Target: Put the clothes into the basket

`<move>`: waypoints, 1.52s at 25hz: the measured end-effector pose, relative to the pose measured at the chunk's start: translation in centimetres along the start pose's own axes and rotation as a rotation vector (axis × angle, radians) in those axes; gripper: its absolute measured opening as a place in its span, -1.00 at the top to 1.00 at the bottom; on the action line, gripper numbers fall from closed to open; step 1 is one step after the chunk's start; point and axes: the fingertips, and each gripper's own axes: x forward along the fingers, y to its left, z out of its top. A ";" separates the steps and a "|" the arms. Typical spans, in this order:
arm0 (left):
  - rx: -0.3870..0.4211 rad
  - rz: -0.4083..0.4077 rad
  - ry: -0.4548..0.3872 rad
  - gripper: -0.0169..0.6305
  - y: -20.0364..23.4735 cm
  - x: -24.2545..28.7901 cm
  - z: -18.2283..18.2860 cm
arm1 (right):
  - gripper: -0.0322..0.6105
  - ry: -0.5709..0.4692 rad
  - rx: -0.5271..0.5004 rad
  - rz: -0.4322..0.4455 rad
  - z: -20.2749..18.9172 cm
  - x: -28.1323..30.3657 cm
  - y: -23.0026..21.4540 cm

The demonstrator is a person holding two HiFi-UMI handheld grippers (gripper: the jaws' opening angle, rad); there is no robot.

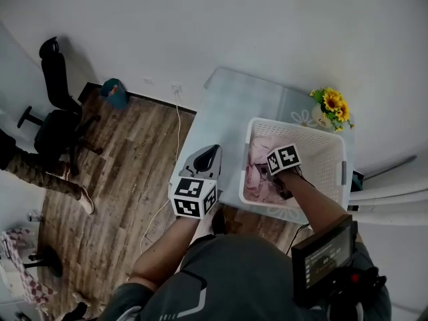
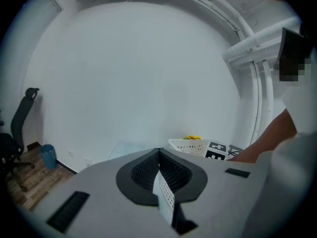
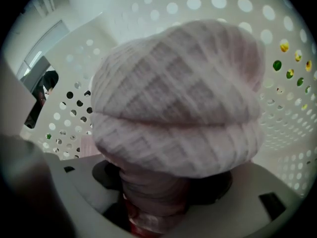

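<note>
The right gripper (image 1: pixel 281 164) reaches down inside the white perforated plastic laundry basket (image 1: pixel 329 154), which stands on the pale glass-topped desk (image 1: pixel 224 116). Its jaws are clamped on a bunched pale pink ribbed knit garment (image 3: pixel 178 98). The cloth is pinched into a narrow neck between them and swells into a rounded fold that fills most of the right gripper view. The basket's dotted walls show all round it. More pink clothing (image 1: pixel 257 179) lies in the left part of the basket, beside this gripper.

The left gripper (image 2: pixel 159 155) is held just outside the basket's left wall, over the desk's near edge. Its jaws are pressed together with nothing between them. Its marker cube (image 1: pixel 194 198) faces the head camera.

A small bunch of yellow sunflowers (image 1: pixel 332 105) stands at the desk's far right corner, just beyond the basket. On the wooden plank floor (image 1: pixel 127 172) to the left are a black office chair (image 1: pixel 57 109) and a teal bin (image 1: pixel 115 92) against the white wall.
</note>
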 end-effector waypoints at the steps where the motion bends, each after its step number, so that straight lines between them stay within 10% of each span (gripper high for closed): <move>1: -0.004 -0.001 0.002 0.92 0.0 0.0 -0.1 | -0.15 0.002 0.000 -0.003 -0.1 0.1 0.0; 24: 0.026 -0.004 -0.060 0.92 -3.4 -3.1 2.6 | -0.33 -0.032 -0.058 0.008 -0.3 -3.3 0.3; 38: 0.058 0.012 -0.140 0.92 -10.9 -6.2 4.3 | -0.32 -0.448 -0.186 0.035 2.9 -20.1 2.7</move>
